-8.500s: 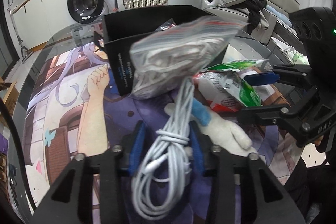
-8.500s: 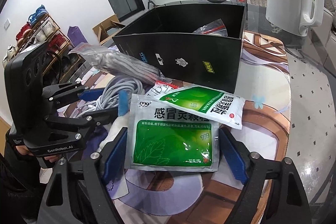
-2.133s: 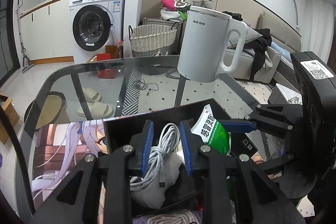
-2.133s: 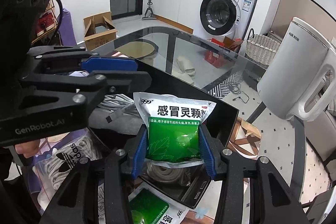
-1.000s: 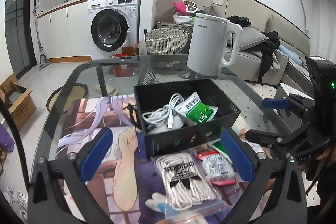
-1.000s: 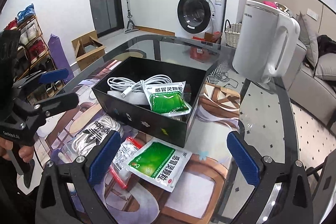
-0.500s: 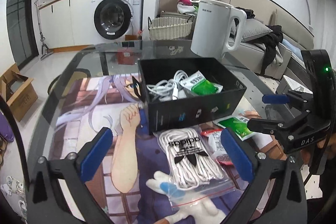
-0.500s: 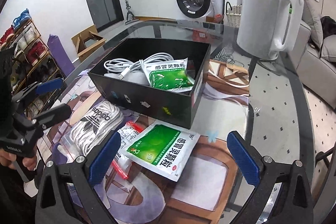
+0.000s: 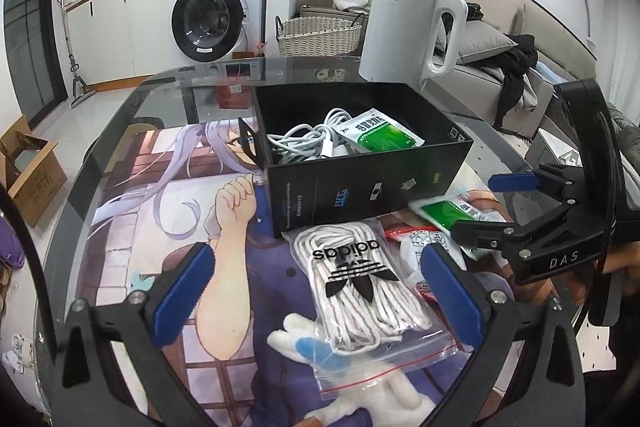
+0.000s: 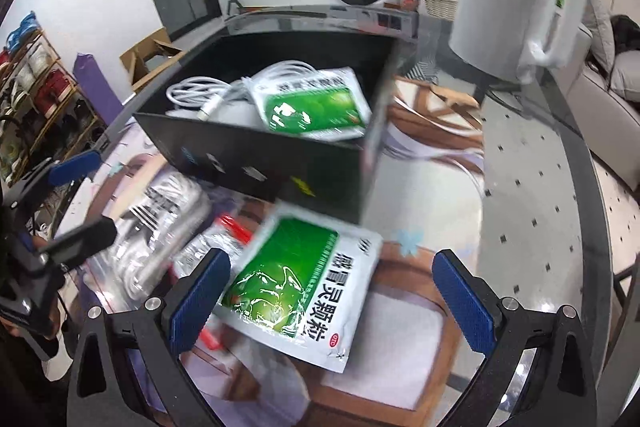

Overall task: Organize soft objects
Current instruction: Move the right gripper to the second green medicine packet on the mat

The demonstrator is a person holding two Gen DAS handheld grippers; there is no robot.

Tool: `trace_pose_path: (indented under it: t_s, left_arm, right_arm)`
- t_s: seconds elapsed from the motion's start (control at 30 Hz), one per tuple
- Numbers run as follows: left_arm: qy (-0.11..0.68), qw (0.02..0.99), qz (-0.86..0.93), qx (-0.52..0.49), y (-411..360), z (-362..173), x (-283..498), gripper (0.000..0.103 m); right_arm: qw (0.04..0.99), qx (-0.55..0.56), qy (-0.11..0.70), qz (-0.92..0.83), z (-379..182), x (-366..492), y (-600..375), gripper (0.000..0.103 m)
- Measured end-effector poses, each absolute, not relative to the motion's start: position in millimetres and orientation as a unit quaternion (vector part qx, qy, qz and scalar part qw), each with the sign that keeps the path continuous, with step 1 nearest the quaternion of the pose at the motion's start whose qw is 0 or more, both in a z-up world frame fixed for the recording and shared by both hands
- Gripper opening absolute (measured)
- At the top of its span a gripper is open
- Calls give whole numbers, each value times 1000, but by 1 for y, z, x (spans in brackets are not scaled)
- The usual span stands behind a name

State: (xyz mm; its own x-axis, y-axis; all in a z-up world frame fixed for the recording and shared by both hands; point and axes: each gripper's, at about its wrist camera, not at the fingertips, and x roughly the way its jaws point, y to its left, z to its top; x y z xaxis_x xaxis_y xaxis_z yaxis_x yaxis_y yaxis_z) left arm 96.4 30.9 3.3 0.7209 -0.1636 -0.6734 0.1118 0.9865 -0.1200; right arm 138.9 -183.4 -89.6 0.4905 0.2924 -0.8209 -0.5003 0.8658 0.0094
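Two soft items already lie in the black box (image 9: 360,163). Outside it, the bagged laces (image 9: 360,287) and green sachet (image 10: 304,283) look light, limp, slippery; pinch each mid-body. Both grippers, left (image 9: 320,291) and right (image 10: 332,295), have fingers spread, empty.

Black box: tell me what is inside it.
Inside the black box lie a coiled white cable and a green medicine sachet partly over it. Whatever sits beneath them is covered.
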Motion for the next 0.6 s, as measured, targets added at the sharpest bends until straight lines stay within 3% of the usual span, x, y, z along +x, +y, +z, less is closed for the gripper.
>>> trace_pose_path:
  t_s: [0.6]
  left_arm:
    - [377,922,-85,-26,20,-1,100,103]
  right_arm:
    - [849,-151,464,202,-113,135,-195,102]
